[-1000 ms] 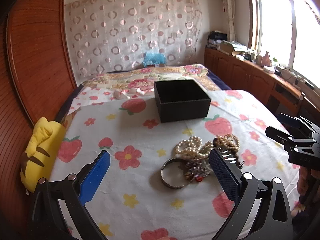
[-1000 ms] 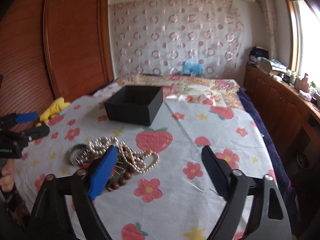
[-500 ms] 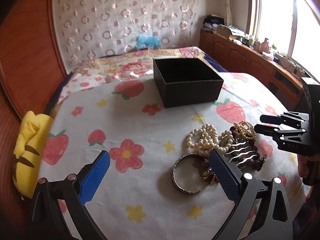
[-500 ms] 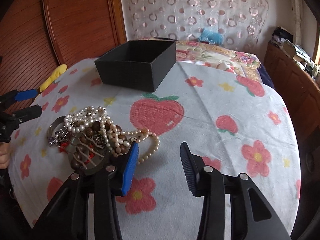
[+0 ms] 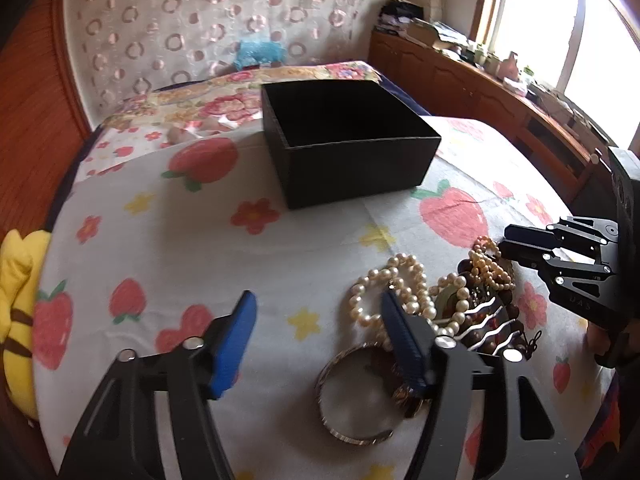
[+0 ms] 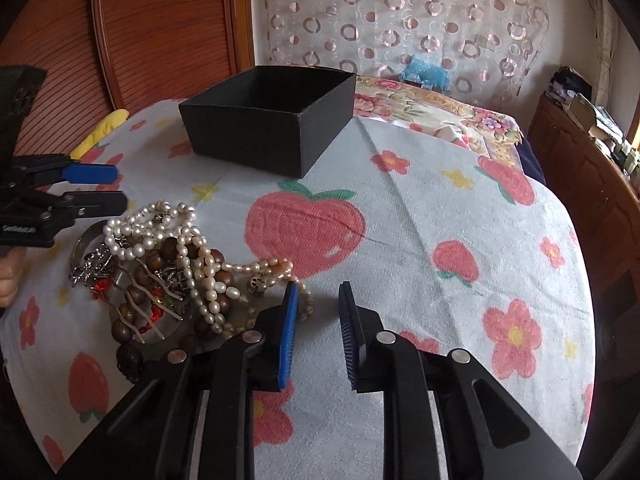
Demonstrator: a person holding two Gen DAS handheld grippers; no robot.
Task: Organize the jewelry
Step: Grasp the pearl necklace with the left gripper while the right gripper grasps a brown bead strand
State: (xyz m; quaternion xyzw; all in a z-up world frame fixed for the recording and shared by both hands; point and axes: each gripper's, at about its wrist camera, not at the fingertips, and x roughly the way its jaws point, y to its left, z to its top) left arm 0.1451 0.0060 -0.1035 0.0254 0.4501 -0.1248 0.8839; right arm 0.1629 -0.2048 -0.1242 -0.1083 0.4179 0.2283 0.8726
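Note:
A pile of jewelry (image 6: 168,276) lies on the strawberry-print cloth: white pearl strands (image 5: 396,292), wooden beads, a wavy hair comb (image 5: 488,328) and a silver bangle (image 5: 352,396). An open, empty black box (image 5: 352,160) stands behind the pile; it also shows in the right wrist view (image 6: 272,128). My left gripper (image 5: 316,312) is open, low over the cloth, its right finger beside the pearls. My right gripper (image 6: 318,300) is narrowly open, empty, at the pile's right edge next to a pearl strand.
A yellow plush toy (image 5: 16,300) lies at the cloth's left edge. A wooden headboard (image 6: 160,32) rises on the left. A wooden sideboard (image 5: 500,92) with clutter runs under the window on the right. A floral bedspread (image 5: 248,92) lies behind the box.
Both grippers have moved down and closer to the jewelry pile. Both pairs of jaws have narrowed, the right far more than the left. Nothing has been taken hold of.

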